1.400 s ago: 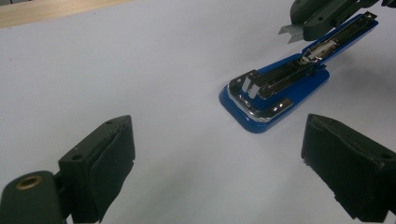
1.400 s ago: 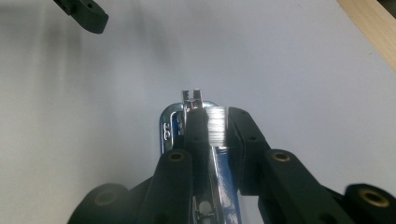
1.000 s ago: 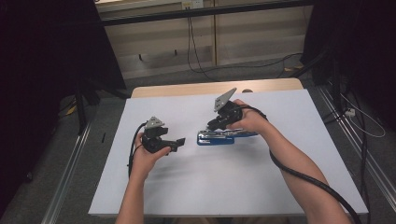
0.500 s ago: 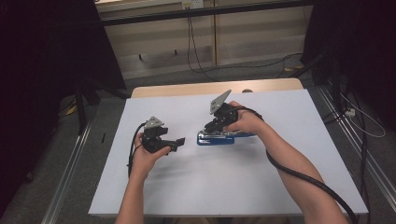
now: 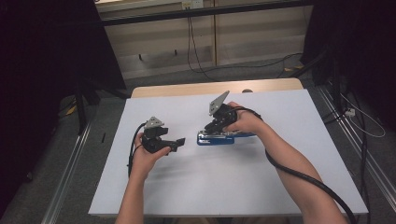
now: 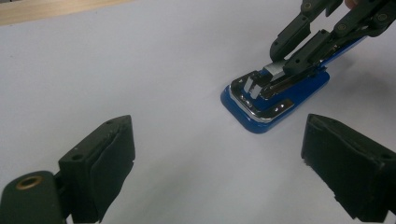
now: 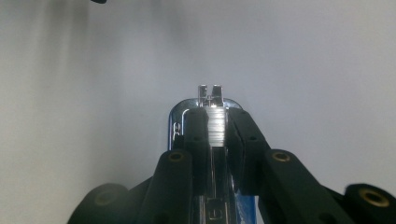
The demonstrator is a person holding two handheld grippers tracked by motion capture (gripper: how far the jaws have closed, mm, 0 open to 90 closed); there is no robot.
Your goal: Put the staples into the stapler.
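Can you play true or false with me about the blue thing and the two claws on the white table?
1. The right claw is closed on the metal strip of the blue, chrome-topped stapler. True.
2. The left claw is squeezing the stapler too. False: it is open and apart from the stapler, holding nothing.
3. The stapler rests on the white table cover. True.
4. The stapler is red. False: its base is blue.
5. A cable trails from the right claw along the forearm. True.
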